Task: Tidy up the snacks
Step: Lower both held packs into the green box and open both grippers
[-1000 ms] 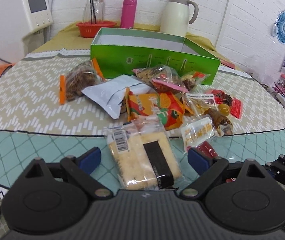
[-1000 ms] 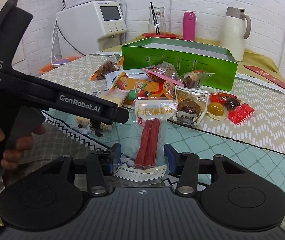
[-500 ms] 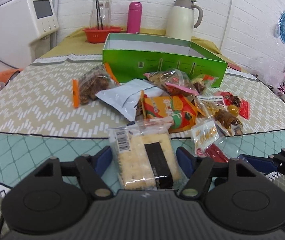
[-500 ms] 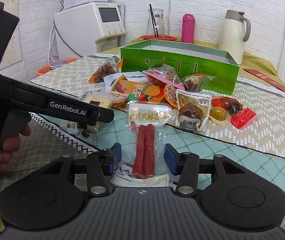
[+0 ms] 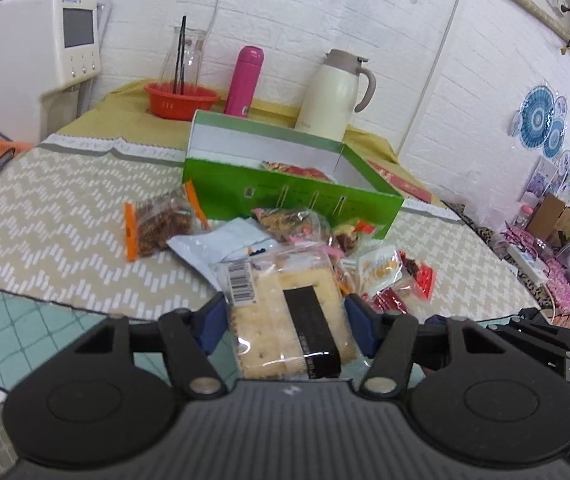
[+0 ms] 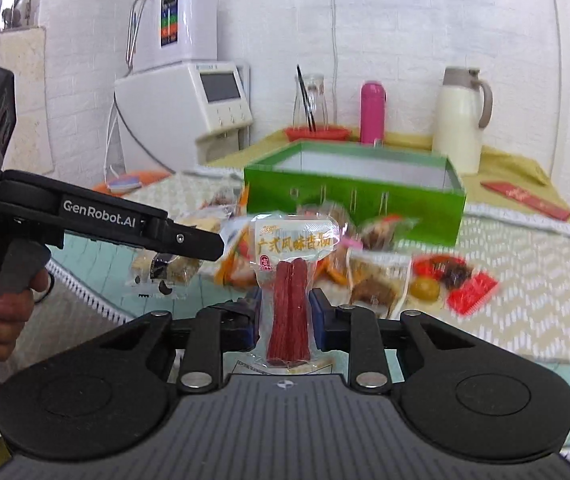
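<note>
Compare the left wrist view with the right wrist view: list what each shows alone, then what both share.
Left wrist only: the left gripper shut on a cracker packet, a red wrapper inside the green box, and blue wall plates.

Right wrist only: the right gripper shut on a sausage packet, held upright, the person's hand on the other gripper's handle, and a tall white appliance above the screened machine.

Both: green box, pink bottle, cream thermos jug, red basket.
</note>
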